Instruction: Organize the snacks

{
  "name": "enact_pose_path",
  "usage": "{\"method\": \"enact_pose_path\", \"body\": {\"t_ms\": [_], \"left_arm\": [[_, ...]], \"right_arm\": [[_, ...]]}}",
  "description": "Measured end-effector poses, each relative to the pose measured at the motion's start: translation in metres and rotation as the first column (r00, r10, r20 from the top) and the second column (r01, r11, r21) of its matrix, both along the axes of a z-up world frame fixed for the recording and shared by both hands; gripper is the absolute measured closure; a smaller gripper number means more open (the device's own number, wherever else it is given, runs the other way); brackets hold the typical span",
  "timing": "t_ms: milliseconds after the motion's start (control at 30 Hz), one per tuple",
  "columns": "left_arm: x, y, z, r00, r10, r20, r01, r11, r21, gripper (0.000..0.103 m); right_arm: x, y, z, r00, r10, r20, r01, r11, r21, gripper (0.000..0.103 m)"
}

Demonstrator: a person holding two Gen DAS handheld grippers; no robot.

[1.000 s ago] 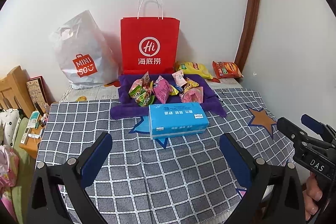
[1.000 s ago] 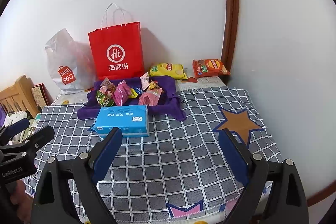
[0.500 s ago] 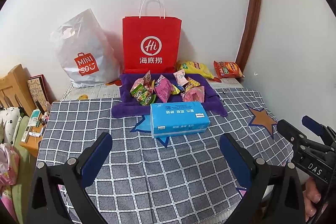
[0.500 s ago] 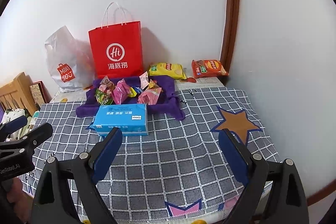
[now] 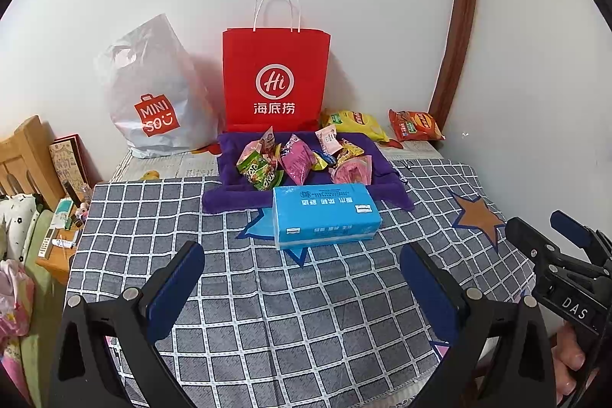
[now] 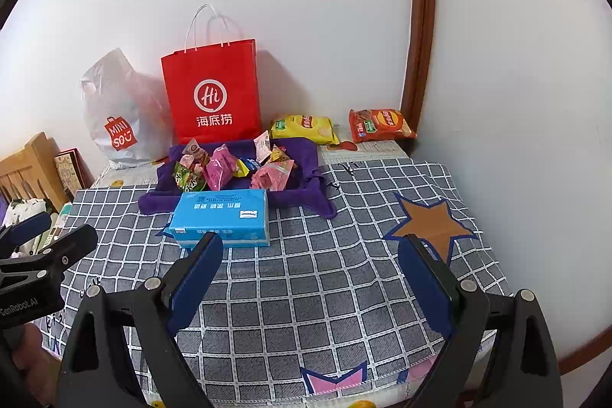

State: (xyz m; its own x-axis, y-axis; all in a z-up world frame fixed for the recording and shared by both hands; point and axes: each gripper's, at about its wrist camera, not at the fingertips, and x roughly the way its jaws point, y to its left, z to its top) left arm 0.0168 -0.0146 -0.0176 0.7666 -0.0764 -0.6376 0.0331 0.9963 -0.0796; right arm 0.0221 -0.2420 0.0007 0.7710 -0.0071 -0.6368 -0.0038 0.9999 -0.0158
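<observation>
Both tools are held above the near edge of the surface [image 5: 306, 312], which is covered by a grey checked cloth. The left tool [image 5: 302, 278] and the right tool [image 6: 310, 266] are spread wide, with nothing between their pads. A heap of snack packets [image 5: 302, 159] is seen on a purple towel [image 5: 229, 171], just behind a blue tissue pack [image 5: 325, 217]. 2 chip bags [image 6: 344, 129] lie by the wall, beside a red paper bag [image 5: 275, 79]

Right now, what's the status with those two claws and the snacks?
Left gripper and right gripper open, empty. Snack packets piled on purple cloth, untouched. Blue tissue pack sits in front, partly blocking reach.
</observation>
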Motion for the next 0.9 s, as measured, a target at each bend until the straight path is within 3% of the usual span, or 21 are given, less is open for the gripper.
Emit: {"method": "enact_pose_path", "body": {"t_ms": [900], "left_arm": [[-0.0011, 0.0002, 0.0011, 1.000, -0.003, 0.003, 0.003, 1.000, -0.002, 0.000]], "right_arm": [[-0.0007, 0.0049, 0.0008, 1.000, 0.016, 0.001, -0.016, 1.000, -0.006, 0.011]]}}
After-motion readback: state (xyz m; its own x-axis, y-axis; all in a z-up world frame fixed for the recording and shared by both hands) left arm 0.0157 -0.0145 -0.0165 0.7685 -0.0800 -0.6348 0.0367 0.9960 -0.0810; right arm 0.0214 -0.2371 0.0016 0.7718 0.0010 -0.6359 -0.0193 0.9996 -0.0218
